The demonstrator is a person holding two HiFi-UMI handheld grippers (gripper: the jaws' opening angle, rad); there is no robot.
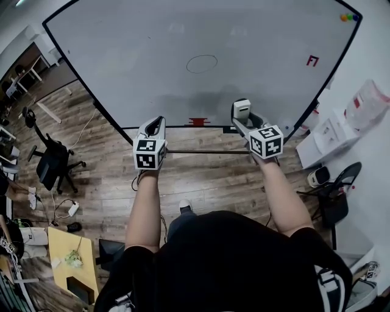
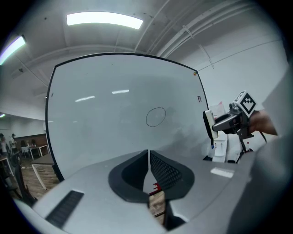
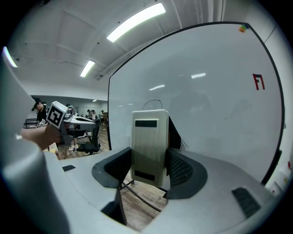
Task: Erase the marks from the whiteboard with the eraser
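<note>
Faced from above in the head view: a large black-framed whiteboard (image 1: 122, 49) standing on a wooden floor (image 1: 207, 177). Near the board's middle, drawn in a thin dark line: an oval mark (image 1: 202, 63). Toward the board's right edge, a small red mark (image 1: 312, 60). At its upper right corner, a few coloured magnets (image 1: 348, 17). On the middle of its lower edge, a small red piece (image 1: 199, 121), too small to make out.

Pinched in the right tool (image 3: 149, 171): a cream block eraser (image 3: 147, 137), upright, gripped by its two sides, with the upper half standing clear of the jaws. Dark felt showing along the edge turned toward the board. Held in front of the board's lower edge, below the oval mark and to its right. In the right gripper view, covers the lower part of the oval. Impossible to tell whether the felt touches the board.

Left tool (image 2: 149, 154): jaws pressed together with only a hairline slit between them, nothing held. Pointed at the board near its lower edge, below and left of the oval mark.

Left of the board, on the floor: a black office chair (image 1: 52, 161).
</note>
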